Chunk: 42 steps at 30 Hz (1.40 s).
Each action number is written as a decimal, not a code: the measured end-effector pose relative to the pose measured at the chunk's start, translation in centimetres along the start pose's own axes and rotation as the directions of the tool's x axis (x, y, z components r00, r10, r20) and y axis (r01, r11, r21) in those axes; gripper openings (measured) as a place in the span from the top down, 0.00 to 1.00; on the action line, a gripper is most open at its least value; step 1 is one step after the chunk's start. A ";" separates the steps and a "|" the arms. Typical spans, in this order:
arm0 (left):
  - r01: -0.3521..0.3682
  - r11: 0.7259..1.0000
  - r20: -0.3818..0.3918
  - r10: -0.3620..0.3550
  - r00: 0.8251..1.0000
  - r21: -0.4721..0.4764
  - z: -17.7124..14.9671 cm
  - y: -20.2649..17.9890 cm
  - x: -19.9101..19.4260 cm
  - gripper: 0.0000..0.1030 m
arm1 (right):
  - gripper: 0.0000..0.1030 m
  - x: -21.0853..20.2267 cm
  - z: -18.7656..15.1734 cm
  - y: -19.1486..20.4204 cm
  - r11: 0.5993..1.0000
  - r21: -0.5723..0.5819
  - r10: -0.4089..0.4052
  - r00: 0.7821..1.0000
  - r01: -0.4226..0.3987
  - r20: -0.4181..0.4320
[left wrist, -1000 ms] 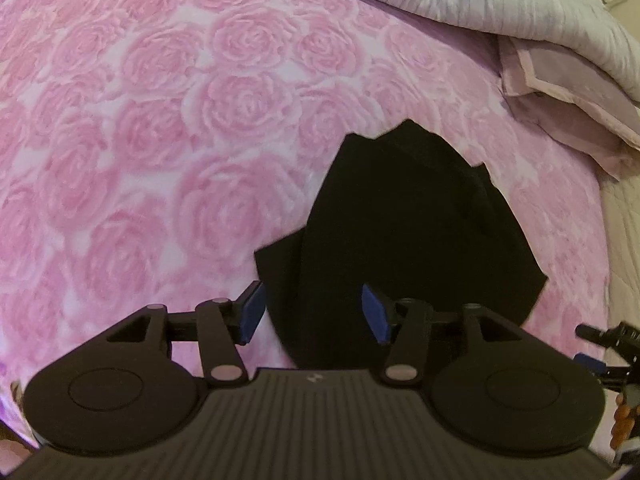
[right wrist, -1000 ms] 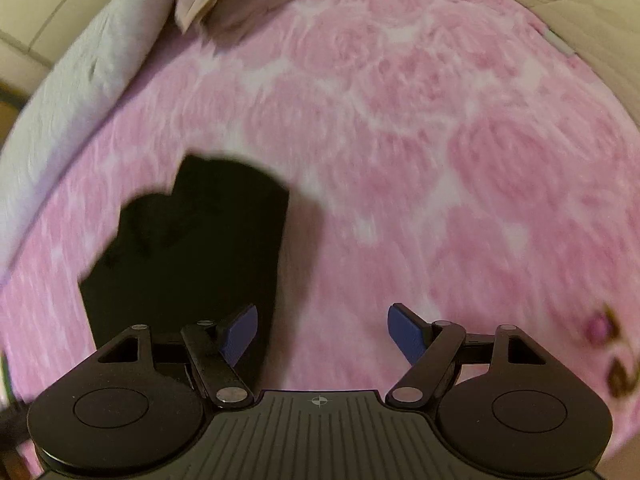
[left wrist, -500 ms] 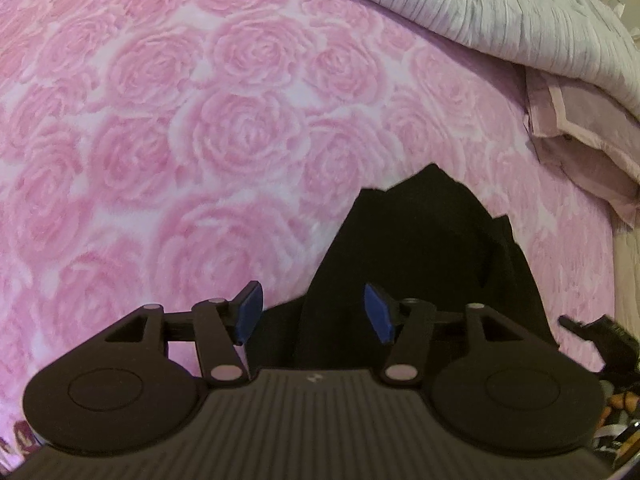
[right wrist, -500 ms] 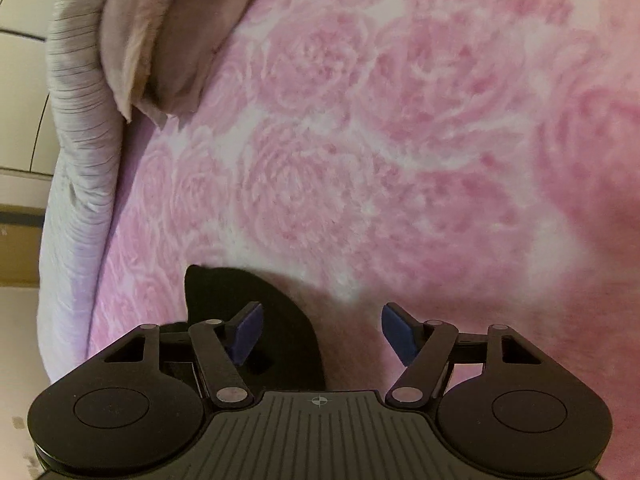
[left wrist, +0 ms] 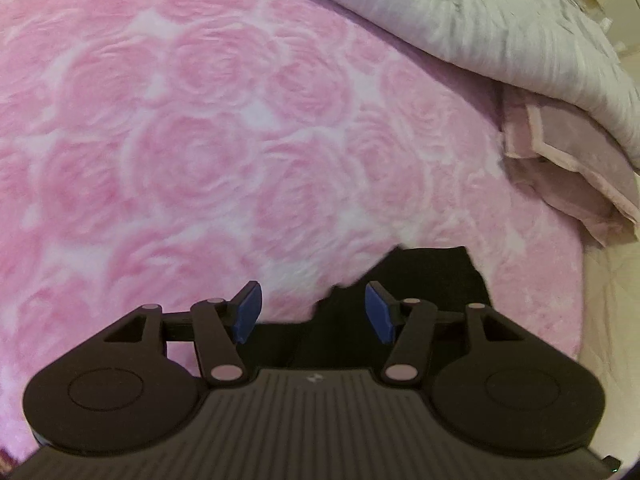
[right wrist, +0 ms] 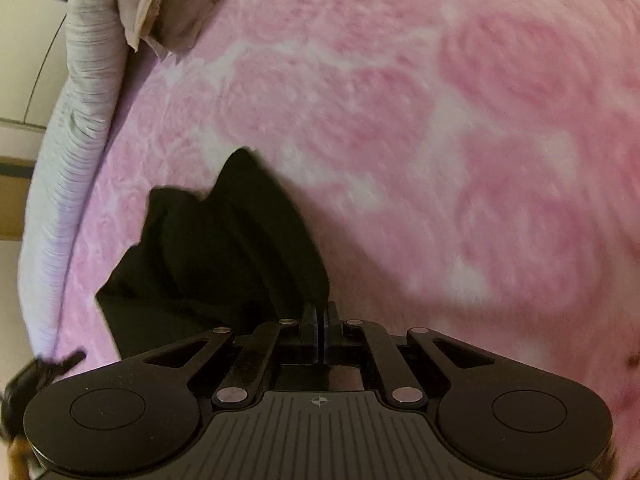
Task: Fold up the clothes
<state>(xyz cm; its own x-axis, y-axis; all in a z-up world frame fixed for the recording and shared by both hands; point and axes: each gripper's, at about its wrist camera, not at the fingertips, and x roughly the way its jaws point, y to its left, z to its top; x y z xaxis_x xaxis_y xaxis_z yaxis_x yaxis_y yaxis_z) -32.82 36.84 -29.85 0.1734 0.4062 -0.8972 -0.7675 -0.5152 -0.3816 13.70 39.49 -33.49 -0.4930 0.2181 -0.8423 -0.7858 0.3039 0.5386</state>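
Note:
A black garment (right wrist: 224, 248) lies crumpled on the pink rose-patterned blanket (right wrist: 460, 160). In the right wrist view its near edge rises in a ridge to my right gripper (right wrist: 322, 316), whose jaws are shut on that edge. In the left wrist view only a part of the garment (left wrist: 432, 276) shows, low and right of centre. My left gripper (left wrist: 314, 312) hangs open just above the cloth's ragged left edge. Its right pad (left wrist: 378, 312) is over the black cloth and its left pad (left wrist: 248, 310) is over the blanket. Nothing is pinched between them.
A grey-white striped quilt (left wrist: 460, 20) is bunched along the far edge of the bed. A mauve pillow (left wrist: 568, 168) lies under it at the right. A cream surface (left wrist: 612, 320) borders the blanket on the right. The quilt (right wrist: 76, 160) runs down the left side of the right wrist view.
My right gripper has gone from wide open to shut on the garment's edge, and the cloth now ridges up to it. The left gripper has shifted, so less garment shows.

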 end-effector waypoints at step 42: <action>0.117 0.993 0.502 -0.099 0.859 -0.003 4.9 1.7 -21.6 0.94 | 1.00 -8.3 1.2 9.3 0.910 -0.072 0.412 0.872 -0.408 0.263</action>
<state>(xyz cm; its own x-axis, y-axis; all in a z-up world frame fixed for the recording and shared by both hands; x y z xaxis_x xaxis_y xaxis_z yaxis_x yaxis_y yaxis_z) -40.89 30.92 -10.03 -0.0848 0.7791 -0.6212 -0.7401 -0.4667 -0.4842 10.96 41.61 -21.44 -0.6557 0.5593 -0.5072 -0.5411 0.1205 0.8323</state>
